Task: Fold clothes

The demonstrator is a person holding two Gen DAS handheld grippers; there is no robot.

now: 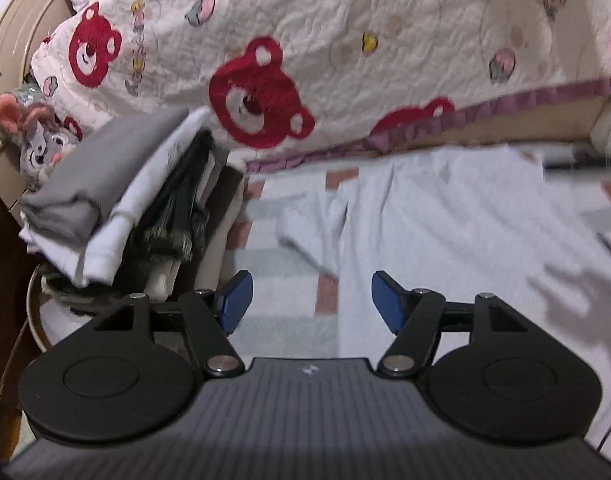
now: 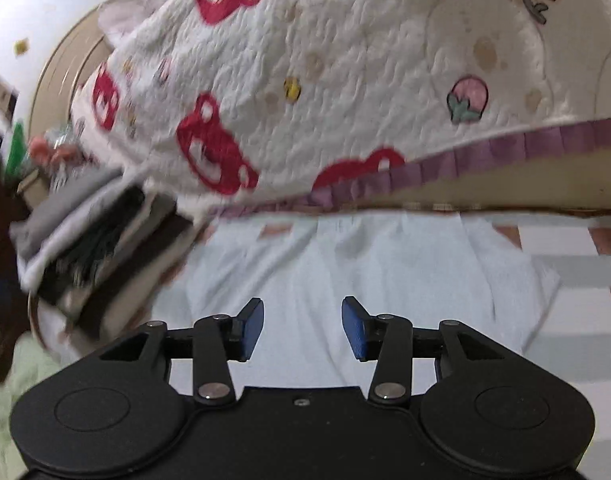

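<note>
A pale blue-white garment point(image 1: 445, 216) lies spread flat on the checked bed sheet point(image 1: 273, 264); one sleeve points left. It also shows in the right wrist view point(image 2: 345, 264). My left gripper point(image 1: 311, 304) is open and empty, just above the garment's left edge below the sleeve. My right gripper point(image 2: 302, 328) is open and empty, hovering over the middle of the garment. A stack of folded clothes point(image 1: 121, 208) in grey, white and dark colours sits at the left; it also shows in the right wrist view point(image 2: 93, 240).
A white quilt with red bears point(image 1: 305, 60) is bunched behind the garment, its purple frill along the far edge. A plush toy point(image 1: 33, 136) sits left of the stack. A round stool rim point(image 1: 37, 320) shows below the stack.
</note>
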